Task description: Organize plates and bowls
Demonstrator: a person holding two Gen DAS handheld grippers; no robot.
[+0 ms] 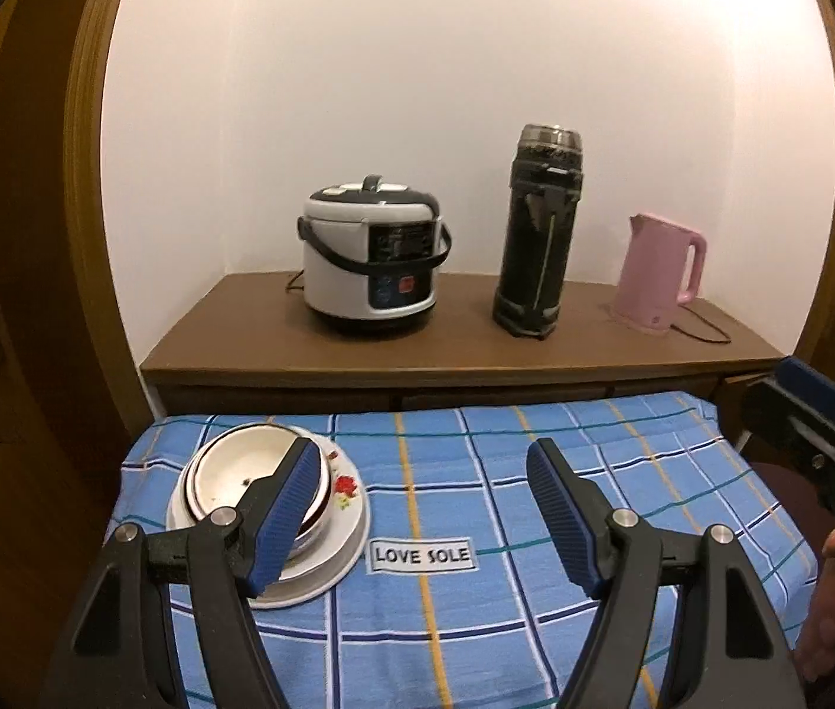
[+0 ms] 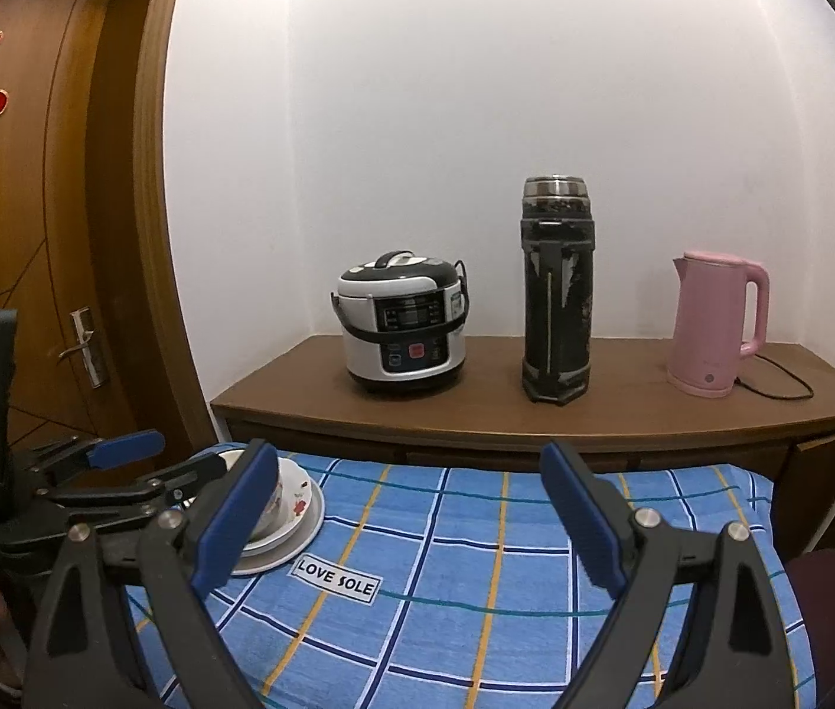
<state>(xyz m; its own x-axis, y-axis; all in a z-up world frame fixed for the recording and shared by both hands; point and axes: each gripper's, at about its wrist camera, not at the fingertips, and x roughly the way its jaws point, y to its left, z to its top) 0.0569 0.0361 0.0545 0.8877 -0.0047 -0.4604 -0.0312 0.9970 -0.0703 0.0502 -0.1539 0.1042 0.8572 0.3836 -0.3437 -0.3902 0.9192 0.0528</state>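
A stack of dishes sits at the far left of the blue checked tablecloth (image 1: 476, 472): a white bowl (image 1: 228, 472) with a dark rim nested on white plates (image 1: 346, 537) with a red flower print. My left gripper (image 1: 423, 467) hovers open above the cloth, its left finger in front of the bowl and nothing between the pads. In the right wrist view the same plates (image 2: 299, 508) lie left of my right gripper (image 2: 411, 472), which is open and empty over the cloth (image 2: 476, 561). The left gripper (image 2: 175, 461) appears there at the left, above the dishes.
A brown sideboard (image 1: 459, 354) behind the table carries a rice cooker (image 1: 373, 260), a tall black thermos (image 1: 541, 236) and a pink kettle (image 1: 656, 275) with a cord. Wooden doors (image 2: 33, 236) flank both sides. A "LOVE SOLE" label (image 1: 422, 555) marks the cloth. A hand (image 1: 828, 591) holds the right gripper.
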